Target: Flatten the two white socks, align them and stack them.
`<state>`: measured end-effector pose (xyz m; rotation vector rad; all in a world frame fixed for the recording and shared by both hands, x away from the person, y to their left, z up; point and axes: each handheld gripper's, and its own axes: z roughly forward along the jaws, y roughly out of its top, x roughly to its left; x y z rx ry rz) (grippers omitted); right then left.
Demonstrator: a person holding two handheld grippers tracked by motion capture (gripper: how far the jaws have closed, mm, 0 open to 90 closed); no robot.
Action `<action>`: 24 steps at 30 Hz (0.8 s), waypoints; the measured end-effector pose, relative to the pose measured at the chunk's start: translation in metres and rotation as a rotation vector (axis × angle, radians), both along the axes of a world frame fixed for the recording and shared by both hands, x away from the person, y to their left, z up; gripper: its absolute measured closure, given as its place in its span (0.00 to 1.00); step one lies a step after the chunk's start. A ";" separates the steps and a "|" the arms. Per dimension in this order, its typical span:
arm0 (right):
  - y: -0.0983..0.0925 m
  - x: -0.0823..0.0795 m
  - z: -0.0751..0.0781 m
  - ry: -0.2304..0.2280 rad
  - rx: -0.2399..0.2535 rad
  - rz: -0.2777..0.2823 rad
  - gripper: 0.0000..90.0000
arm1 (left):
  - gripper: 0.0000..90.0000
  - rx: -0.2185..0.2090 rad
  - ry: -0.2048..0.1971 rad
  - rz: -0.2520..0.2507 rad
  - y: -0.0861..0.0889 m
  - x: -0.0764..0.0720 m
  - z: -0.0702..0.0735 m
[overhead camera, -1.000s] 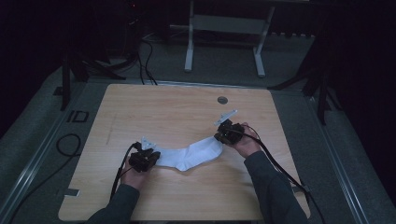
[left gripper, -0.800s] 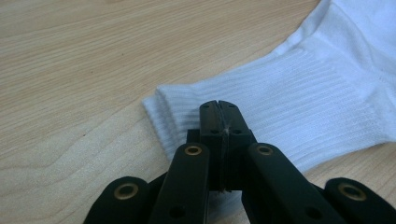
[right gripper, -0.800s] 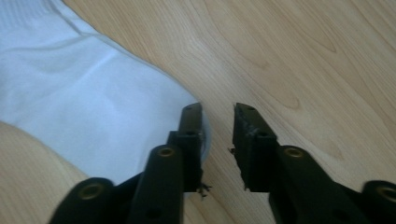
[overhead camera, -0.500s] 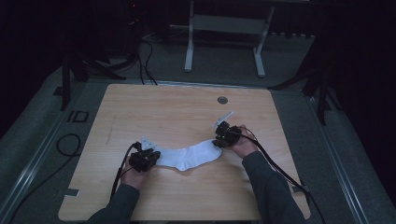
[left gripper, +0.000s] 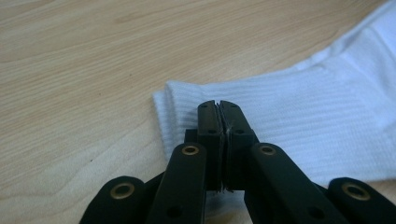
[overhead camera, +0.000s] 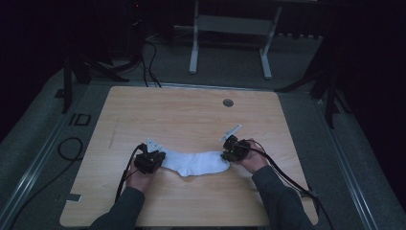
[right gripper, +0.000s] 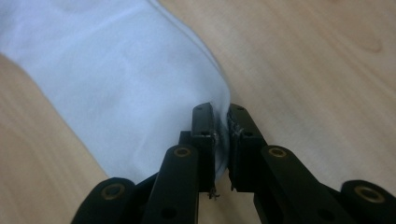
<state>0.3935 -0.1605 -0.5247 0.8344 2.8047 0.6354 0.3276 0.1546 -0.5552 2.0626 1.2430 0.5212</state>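
Right, white sock [overhead camera: 195, 163] lies flat across the near part of the wooden table [overhead camera: 191, 115], stretched between both grippers. Left gripper [left gripper: 218, 108] has its jaws clamped together on the ribbed cuff end, fabric pinched thin between the pads, the rest of the sock running off ahead and to the side of the fingertips. Right gripper [right gripper: 221, 114] has just been closing its jaws, the sock's toe edge caught between them, the body of the sock spreading away ahead of its fingertips.
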 end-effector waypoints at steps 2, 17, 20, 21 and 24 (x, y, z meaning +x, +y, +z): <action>-0.001 -0.006 -0.001 0.004 0.000 0.011 0.91 | 0.98 -0.005 -0.005 0.001 0.000 0.001 -0.001; -0.015 -0.012 0.018 -0.046 0.151 -0.037 0.64 | 0.94 -0.032 -0.046 -0.001 0.005 -0.001 0.007; -0.017 -0.010 0.020 -0.068 0.165 -0.059 0.62 | 0.94 -0.043 -0.059 0.002 0.008 -0.002 0.011; -0.018 -0.009 0.020 -0.074 0.165 -0.064 0.61 | 0.94 -0.045 -0.060 0.003 0.009 -0.003 0.012; -0.020 -0.008 0.021 -0.080 0.169 -0.074 0.60 | 0.94 -0.057 -0.066 0.016 0.013 -0.003 0.014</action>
